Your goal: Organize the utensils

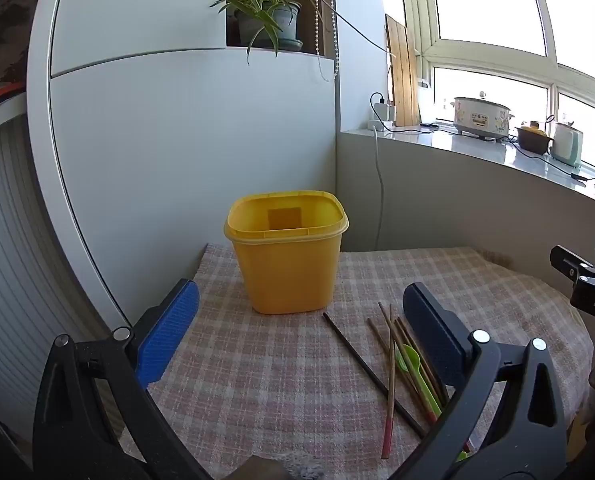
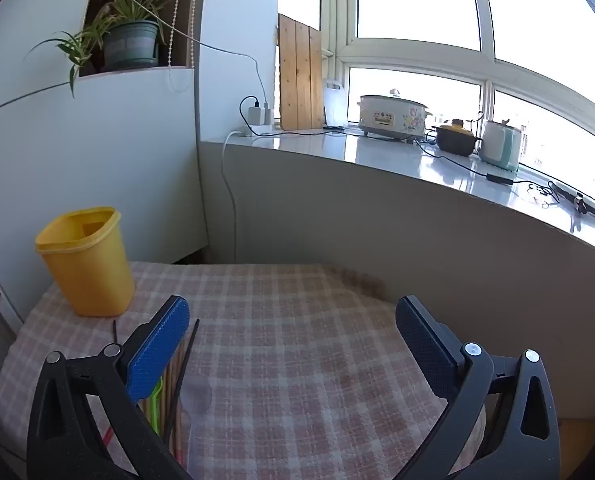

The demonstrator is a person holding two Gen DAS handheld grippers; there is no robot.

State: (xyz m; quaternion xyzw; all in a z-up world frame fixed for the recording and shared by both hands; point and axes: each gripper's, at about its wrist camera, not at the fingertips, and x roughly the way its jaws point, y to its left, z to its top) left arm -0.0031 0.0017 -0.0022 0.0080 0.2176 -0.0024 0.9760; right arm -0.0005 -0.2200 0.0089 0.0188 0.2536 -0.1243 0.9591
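Checked cloth (image 1: 257, 380) covers the small table, which sits in a corner: a white cabinet wall runs along its far left edge and a grey sill wall along its far right edge, so you have no room beyond those two sides.

Your yellow container (image 1: 286, 254) stands upright and open near the far left corner of the table, close to the cabinet wall. In the right wrist view the same container (image 2: 87, 264) sits close to the table's left edge.

The chopsticks (image 1: 393, 364) lie loose on the cloth towards the near right part of the table, fanned and crossing one another, with a green spoon (image 1: 411, 362) lying among them. One dark chopstick (image 1: 371, 372) lies on the left side of the pile, its far tip near the container's base but apart from it.

Your left gripper (image 1: 299, 312) has its fingers spread wide with nothing between them; its right finger (image 1: 433, 332) hangs over the pile. Your right gripper (image 2: 293, 320) is likewise spread and holds nothing, with bare cloth between its fingers and the utensils under its left finger (image 2: 159, 348).

Bare cloth stretches from the pile to the near left edge and across the right half of the table.
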